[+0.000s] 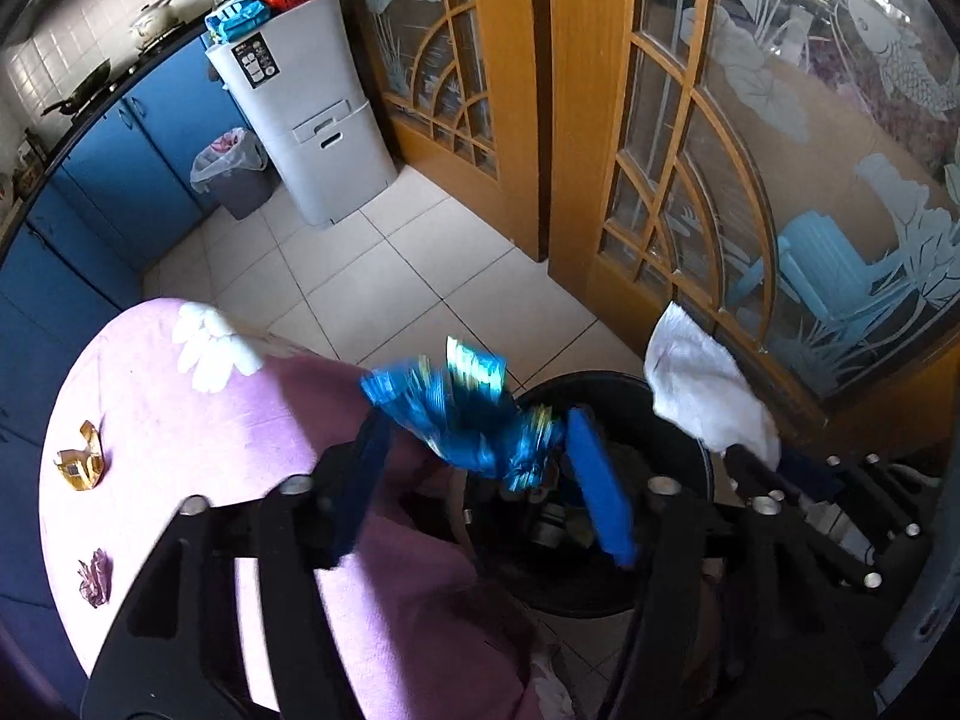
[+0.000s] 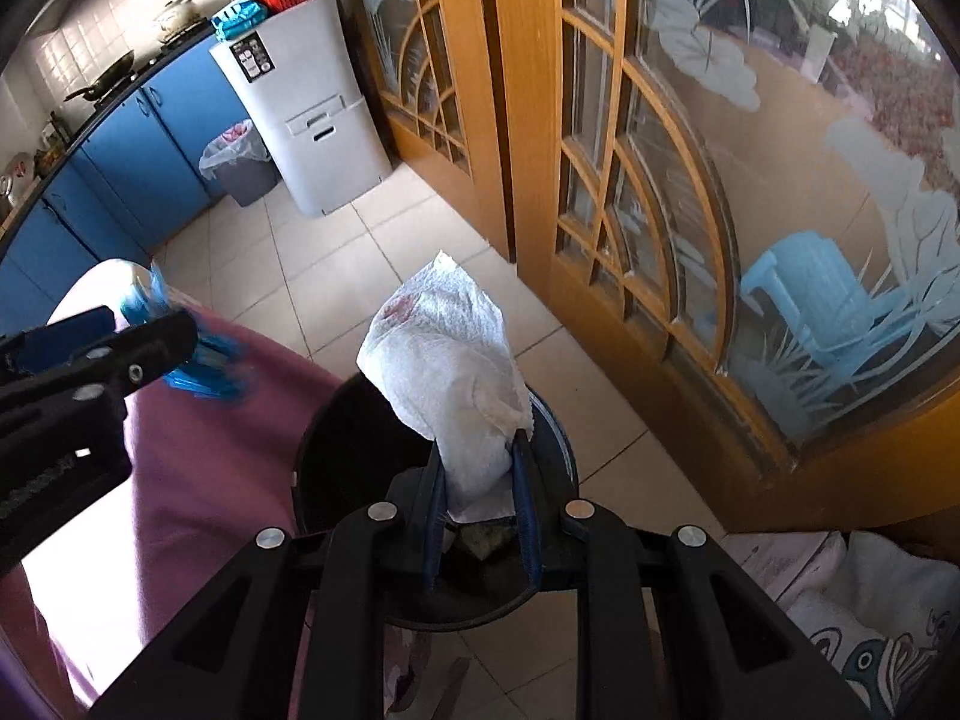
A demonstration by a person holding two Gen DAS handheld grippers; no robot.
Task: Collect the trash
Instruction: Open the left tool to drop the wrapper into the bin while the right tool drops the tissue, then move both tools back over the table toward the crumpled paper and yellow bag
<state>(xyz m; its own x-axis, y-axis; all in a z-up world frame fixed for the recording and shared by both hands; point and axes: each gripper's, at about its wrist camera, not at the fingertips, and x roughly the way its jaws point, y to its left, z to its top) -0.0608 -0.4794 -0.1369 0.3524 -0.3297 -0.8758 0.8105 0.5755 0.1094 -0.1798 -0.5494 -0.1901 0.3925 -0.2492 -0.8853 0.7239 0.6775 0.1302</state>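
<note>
Mid-drop over the black bin (image 1: 600, 594): left tongs (image 1: 474, 450) released around the blue wrapper (image 1: 462, 414), right tongs (image 2: 480, 474) clenched on the paper towel (image 2: 450, 360), needing release next.

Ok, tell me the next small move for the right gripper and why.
Probably open the right gripper: its fingers pinch the white paper towel directly above the black bin, so releasing should drop it in.
</note>
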